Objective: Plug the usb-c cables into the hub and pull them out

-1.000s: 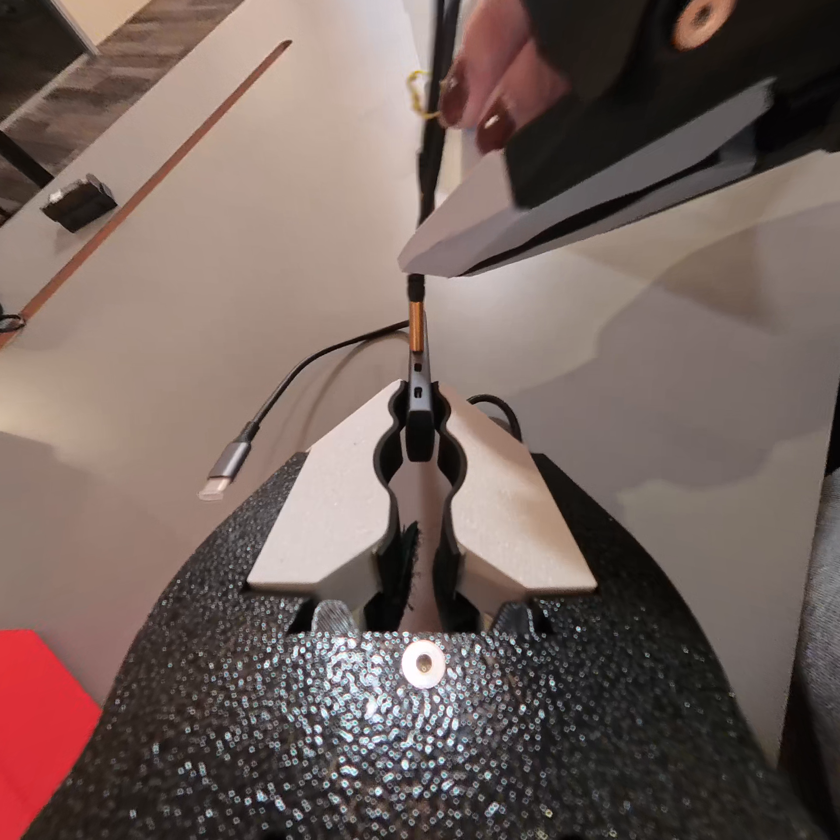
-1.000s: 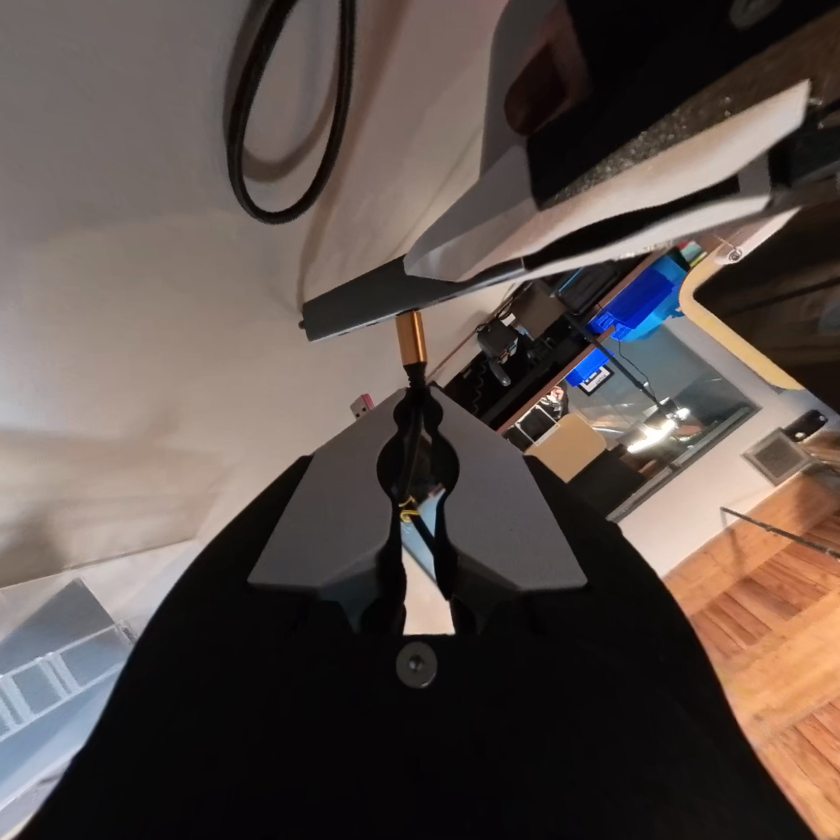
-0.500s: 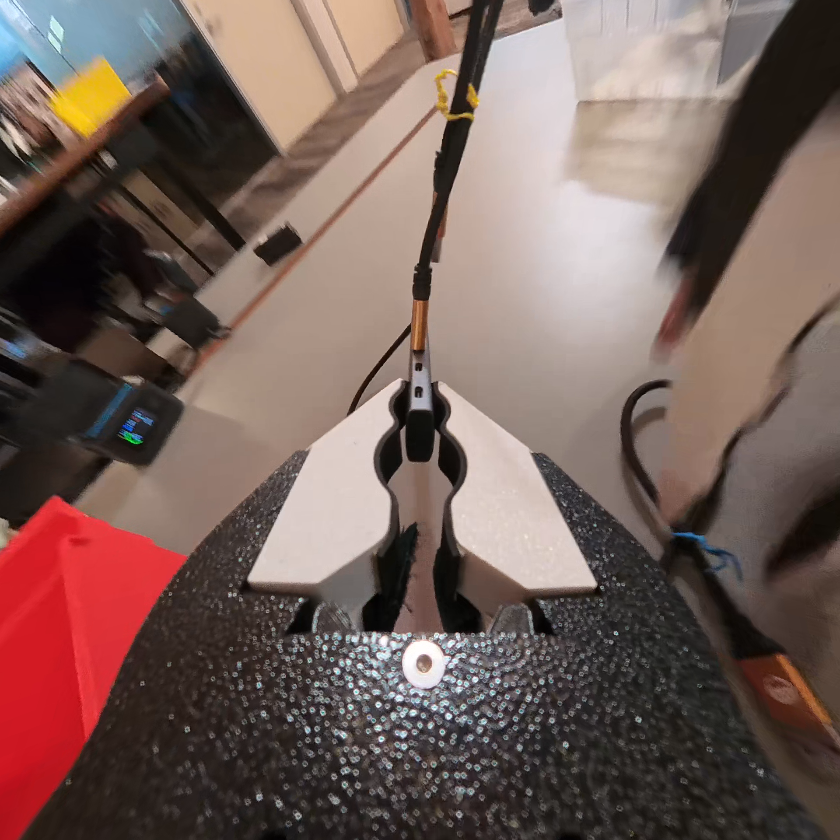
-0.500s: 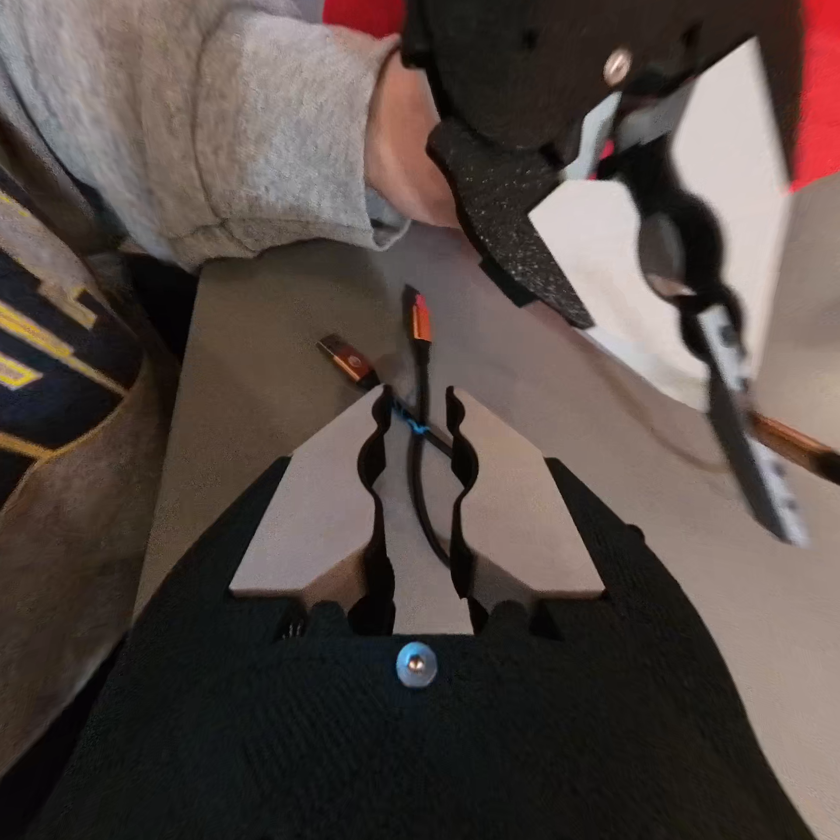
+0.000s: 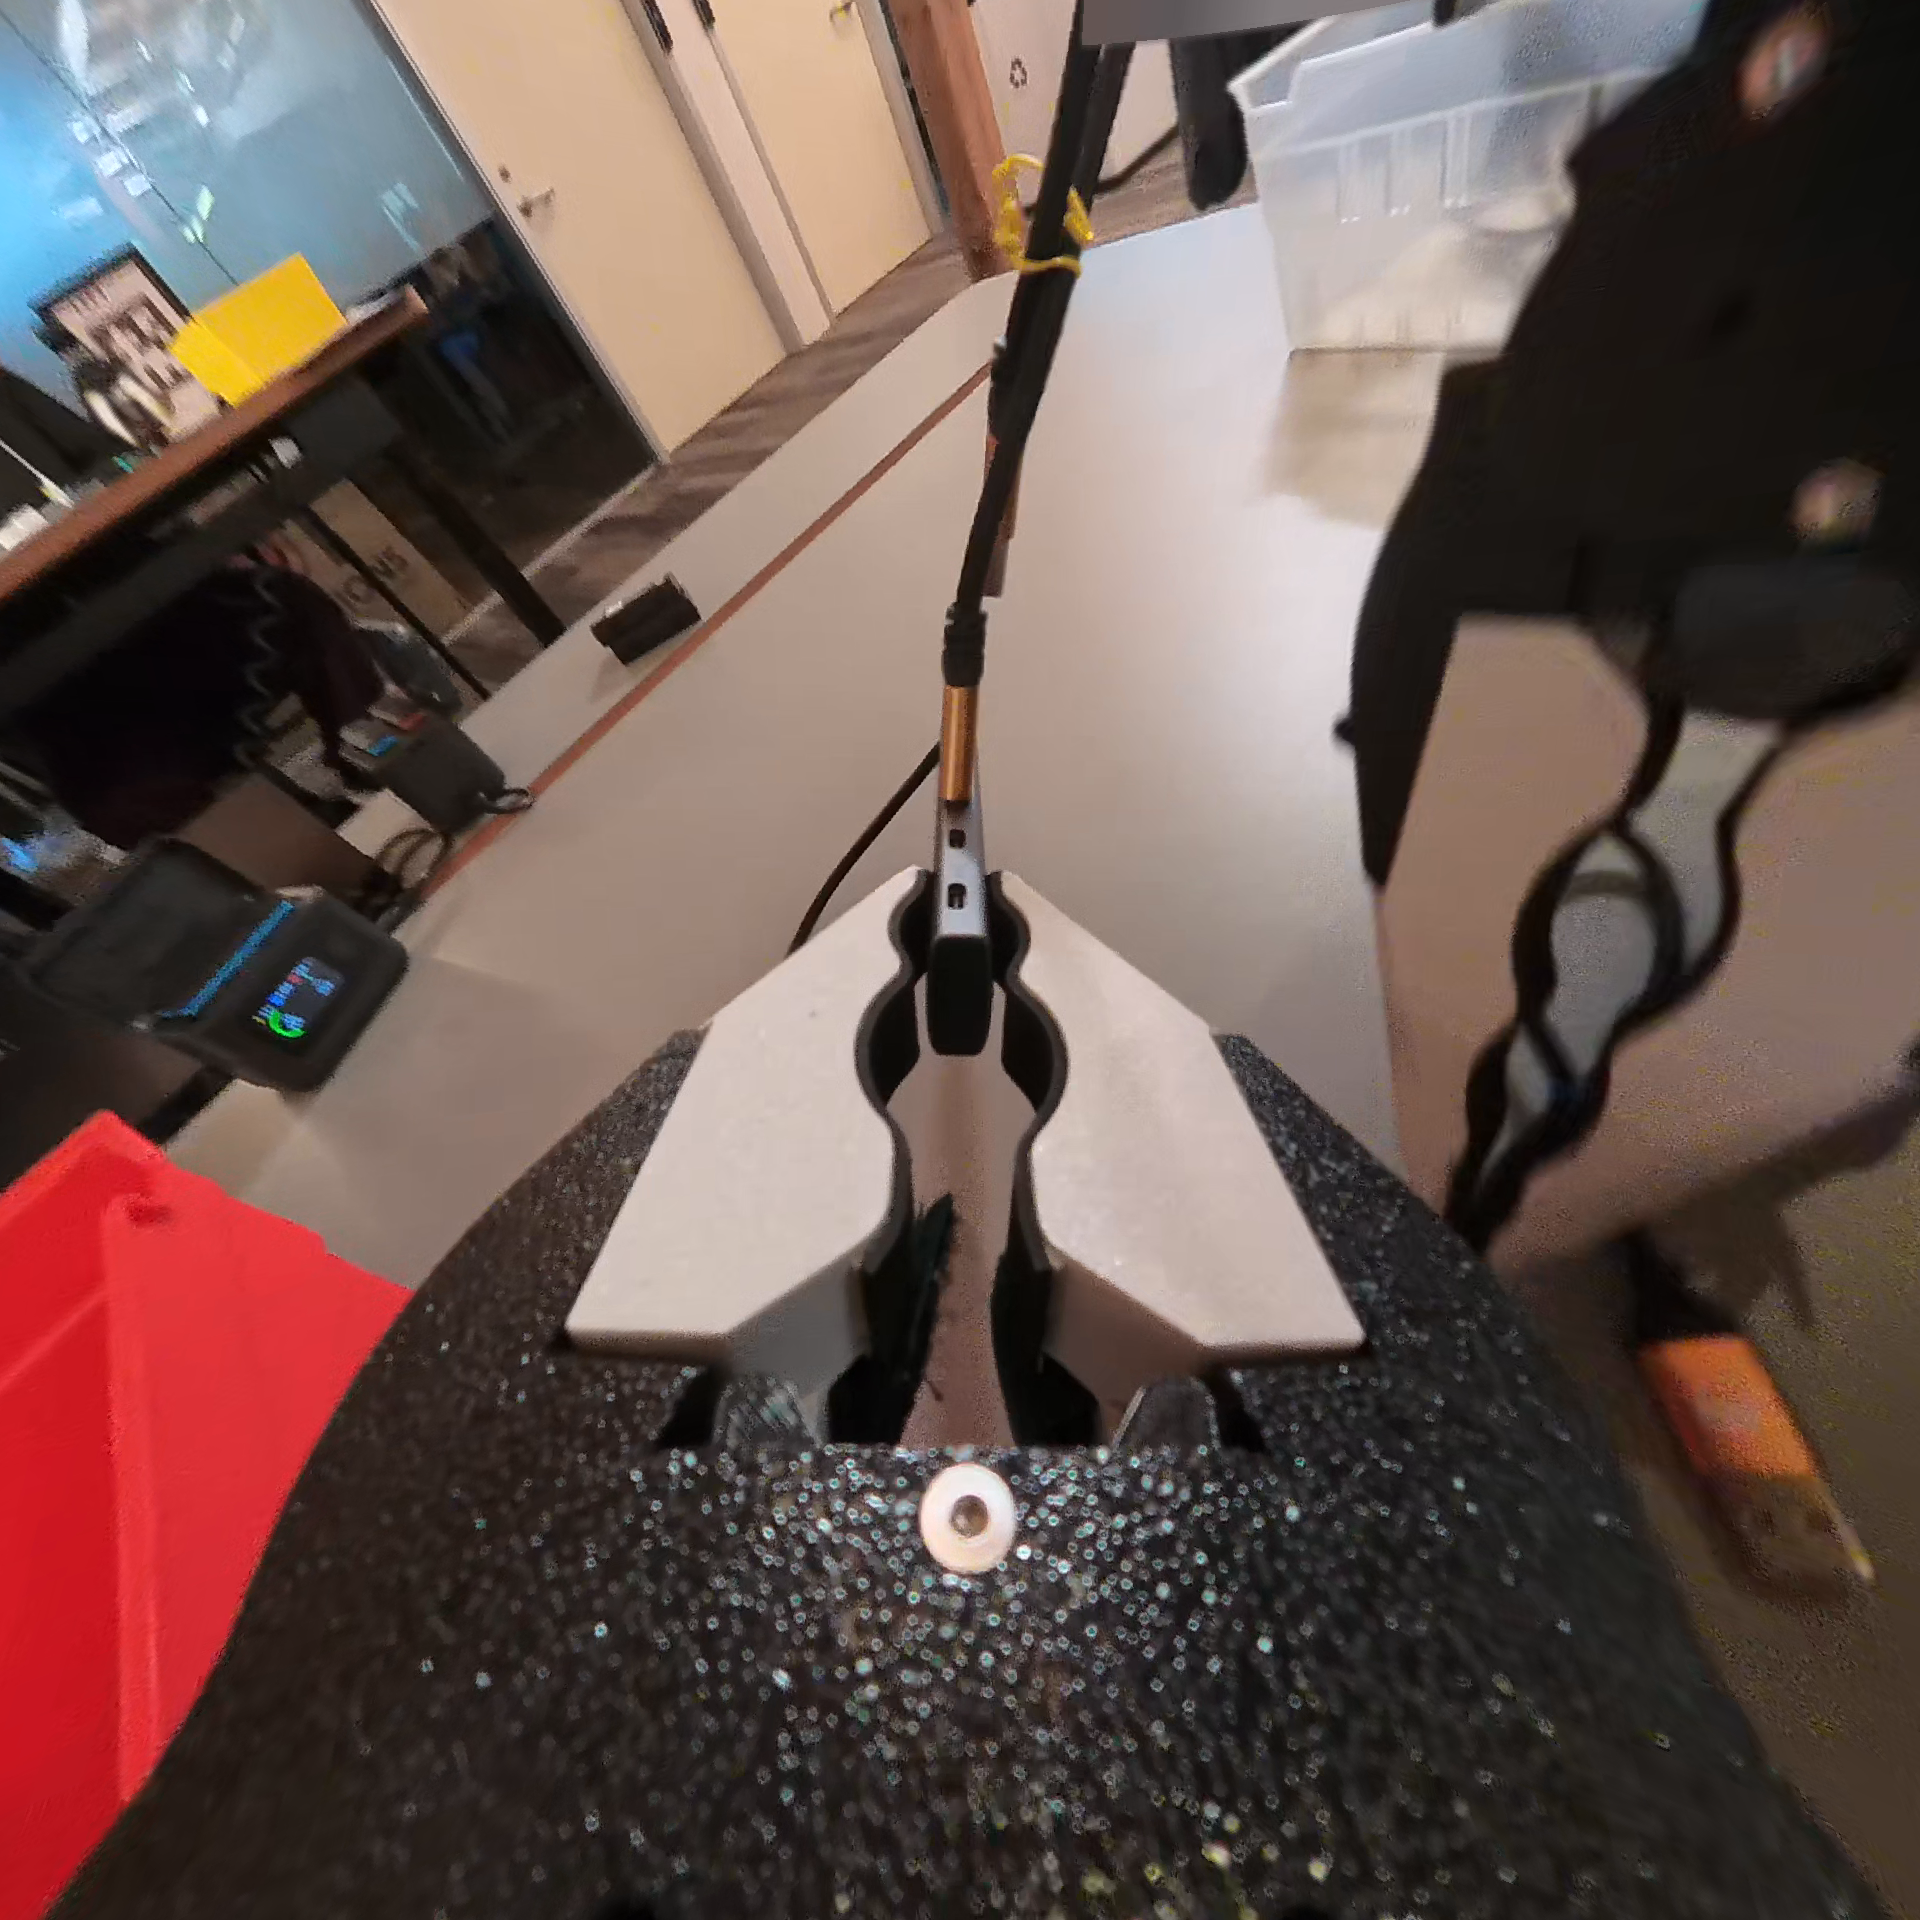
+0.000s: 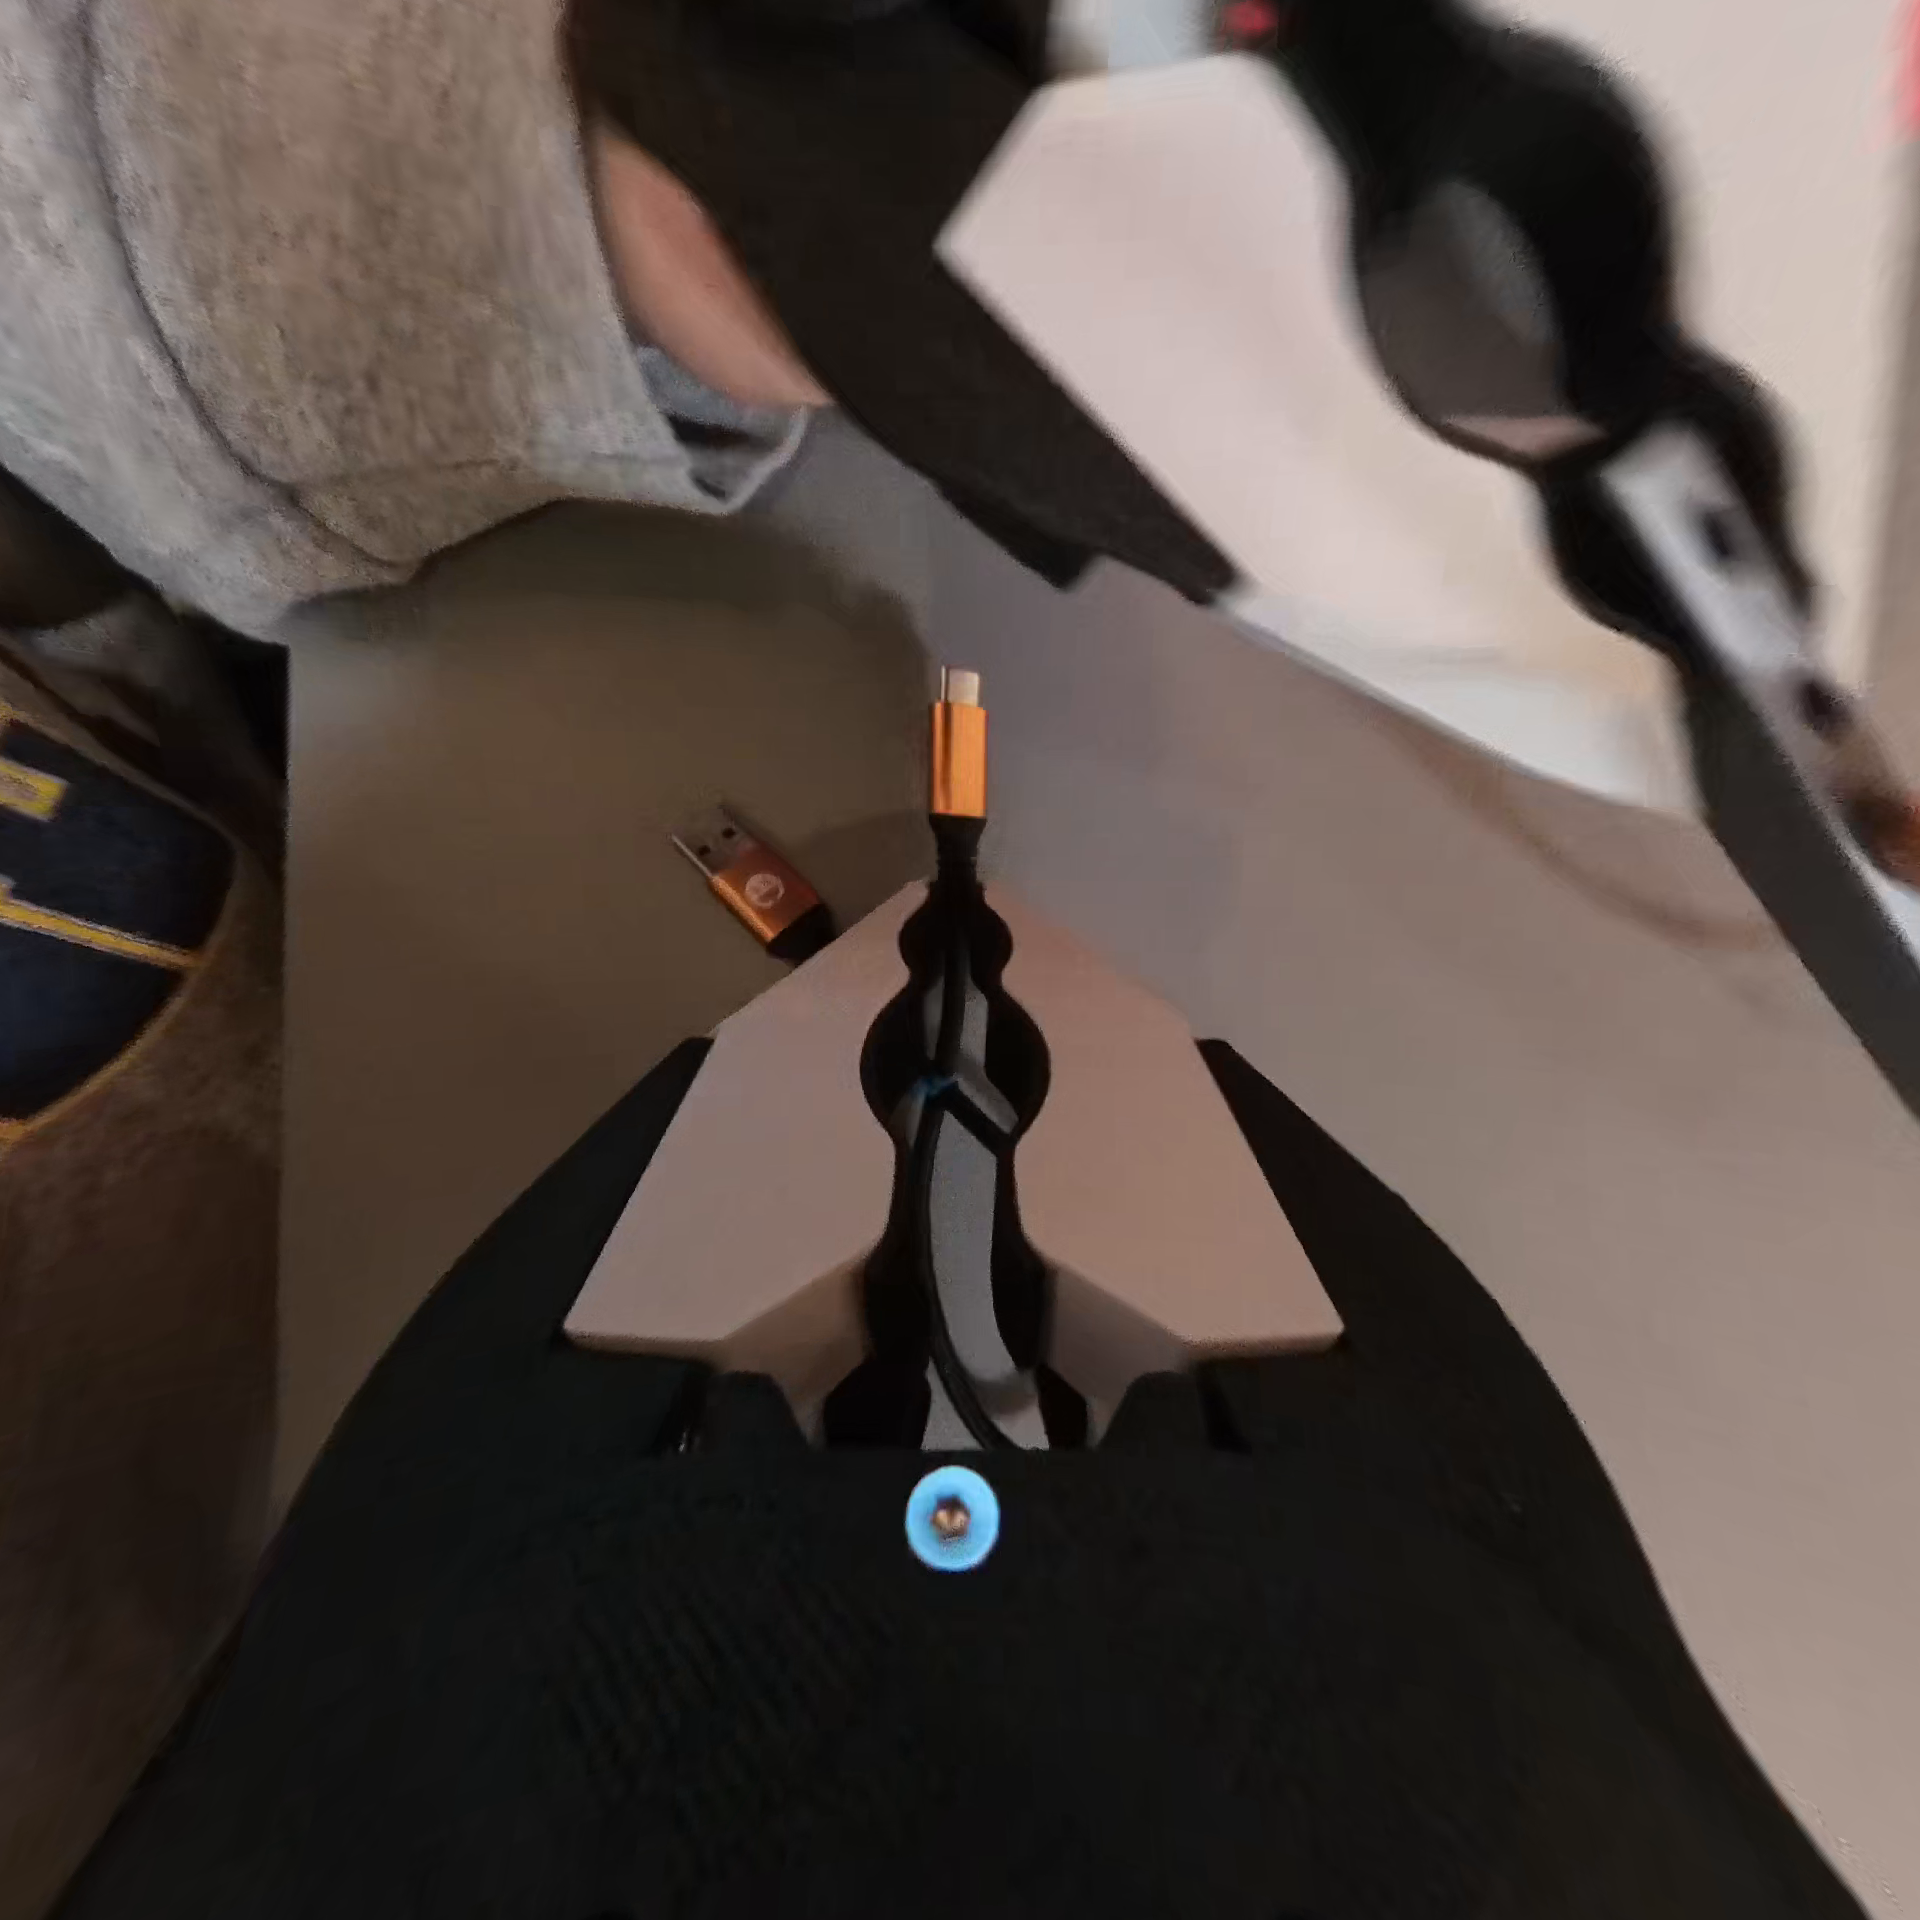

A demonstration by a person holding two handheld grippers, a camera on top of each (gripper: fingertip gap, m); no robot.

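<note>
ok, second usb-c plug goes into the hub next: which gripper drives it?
Right. The right gripper is shut on the loose cable, plug tip free ahead. The left gripper is shut on the hub, so it likely just braces.

No lettering could be read clearly. Far beyond the hub (image 5: pixel 958 896), a small recycling symbol (image 5: pixel 1018 71) marked the cream wall (image 5: pixel 1039 114). Left of the hub and nearer the camera, the lit screen (image 5: pixel 296 1003) of a dark device showed coloured figures too small to make out. In the right wrist view, lower left of the hub, an orange USB plug (image 6: pixel 764 885) bore a round emblem, and a dark garment (image 6: pixel 94 914) carried partial yellow-edged lettering.
</note>
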